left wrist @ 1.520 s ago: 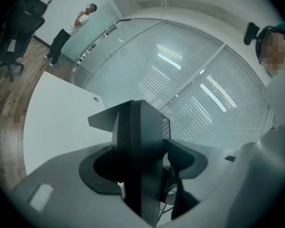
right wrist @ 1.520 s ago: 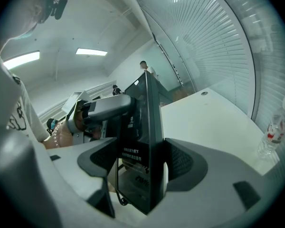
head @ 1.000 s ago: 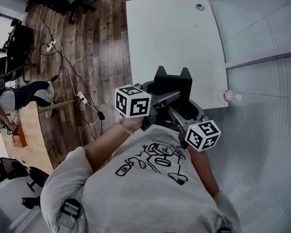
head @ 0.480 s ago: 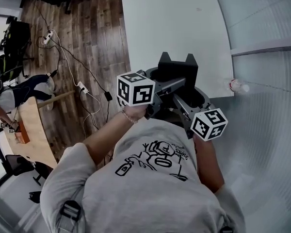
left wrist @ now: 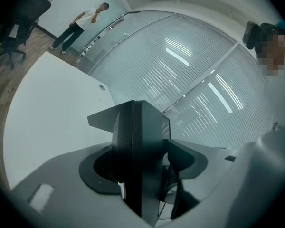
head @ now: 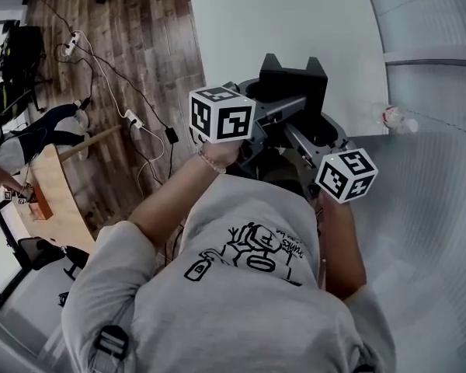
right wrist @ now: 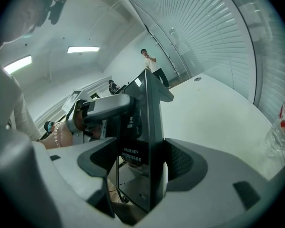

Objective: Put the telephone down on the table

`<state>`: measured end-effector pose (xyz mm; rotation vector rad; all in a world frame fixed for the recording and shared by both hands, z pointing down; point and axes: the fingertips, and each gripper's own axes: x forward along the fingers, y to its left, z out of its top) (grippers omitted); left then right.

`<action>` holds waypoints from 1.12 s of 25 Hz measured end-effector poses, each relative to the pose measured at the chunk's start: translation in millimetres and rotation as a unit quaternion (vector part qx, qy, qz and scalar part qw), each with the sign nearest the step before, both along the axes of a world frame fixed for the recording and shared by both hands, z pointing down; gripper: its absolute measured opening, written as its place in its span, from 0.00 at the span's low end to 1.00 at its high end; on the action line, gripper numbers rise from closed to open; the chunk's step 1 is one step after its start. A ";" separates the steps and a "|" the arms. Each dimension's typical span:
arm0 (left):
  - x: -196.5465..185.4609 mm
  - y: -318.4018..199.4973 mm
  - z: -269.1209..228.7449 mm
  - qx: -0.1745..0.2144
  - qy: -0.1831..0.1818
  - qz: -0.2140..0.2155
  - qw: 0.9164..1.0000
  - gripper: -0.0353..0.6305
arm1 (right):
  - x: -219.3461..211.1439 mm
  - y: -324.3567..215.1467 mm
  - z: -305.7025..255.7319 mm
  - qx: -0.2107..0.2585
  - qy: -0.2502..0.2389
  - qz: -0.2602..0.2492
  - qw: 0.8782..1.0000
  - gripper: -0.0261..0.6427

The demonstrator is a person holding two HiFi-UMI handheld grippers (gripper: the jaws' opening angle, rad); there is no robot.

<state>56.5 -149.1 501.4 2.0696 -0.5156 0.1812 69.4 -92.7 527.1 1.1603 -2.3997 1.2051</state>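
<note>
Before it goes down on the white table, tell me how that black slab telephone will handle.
The black slab-shaped telephone is probably stiff: it holds its shape, edge-on, between the left gripper and the right gripper. Its smooth sides may slip. Set on that thin edge on the white table, it would likely tip.

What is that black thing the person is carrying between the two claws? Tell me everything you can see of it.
The telephone is a black, plastic-looking slab with two pointed corners at its top. It is held upright and edge-on between the jaws of both the left gripper and the right gripper. One face has a small label with white print. It sits over the near edge of the white table; whether it touches the table cannot be seen.
</note>
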 end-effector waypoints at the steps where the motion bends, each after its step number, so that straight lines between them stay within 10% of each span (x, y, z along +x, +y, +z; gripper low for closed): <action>1: 0.9 -1.2 5.1 -0.002 -0.001 0.001 1.000 0.50 | 0.7 -1.2 5.0 -0.003 -0.001 0.000 1.000 0.47; 28: 26.9 -13.0 120.6 -0.048 -0.009 0.023 0.999 0.50 | 21.4 -10.0 117.0 -0.062 -0.014 0.021 0.998 0.47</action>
